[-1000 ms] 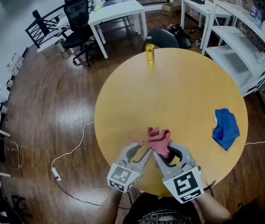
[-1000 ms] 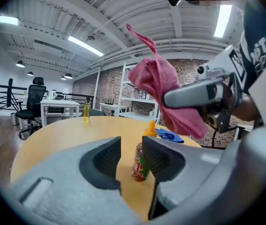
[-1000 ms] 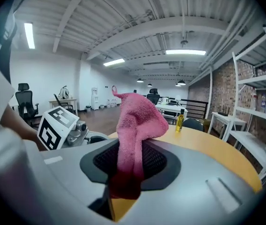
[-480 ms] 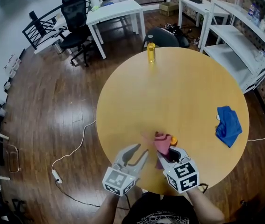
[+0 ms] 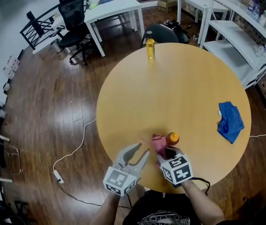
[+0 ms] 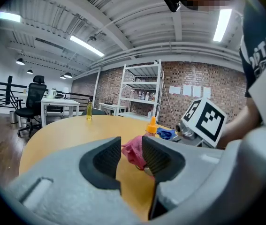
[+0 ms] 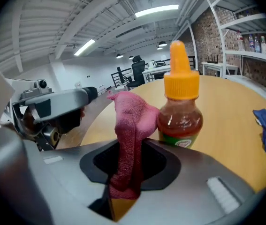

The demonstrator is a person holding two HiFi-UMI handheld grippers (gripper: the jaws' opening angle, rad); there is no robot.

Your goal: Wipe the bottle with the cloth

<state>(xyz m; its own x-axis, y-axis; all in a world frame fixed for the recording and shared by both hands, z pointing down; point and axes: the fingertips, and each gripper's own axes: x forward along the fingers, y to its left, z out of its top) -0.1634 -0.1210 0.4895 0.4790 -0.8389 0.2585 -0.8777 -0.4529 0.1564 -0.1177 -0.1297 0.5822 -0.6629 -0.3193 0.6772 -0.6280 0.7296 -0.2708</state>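
A small bottle (image 5: 172,138) of reddish-brown liquid with an orange cap stands upright near the front edge of the round wooden table (image 5: 189,88). My right gripper (image 5: 164,152) is shut on a pink cloth (image 5: 158,143), which rises from its jaws and leans against the bottle's left side. The right gripper view shows the cloth (image 7: 130,121) pinched in the right gripper (image 7: 125,170), touching the bottle (image 7: 180,111). My left gripper (image 5: 141,153) is open just left of the cloth and holds nothing. In the left gripper view, the cloth (image 6: 133,151) lies beyond the left gripper (image 6: 132,150).
A blue cloth (image 5: 230,121) lies crumpled near the table's right edge. A yellow bottle (image 5: 150,48) stands at the far edge. White shelving (image 5: 245,36) is at the right, with a white desk and office chairs (image 5: 76,18) behind. A cable (image 5: 74,149) runs over the floor at left.
The right gripper has drawn the pink cloth down and left off the bottle, whose orange cap now shows. The left gripper backed away from the cloth and then stayed still.
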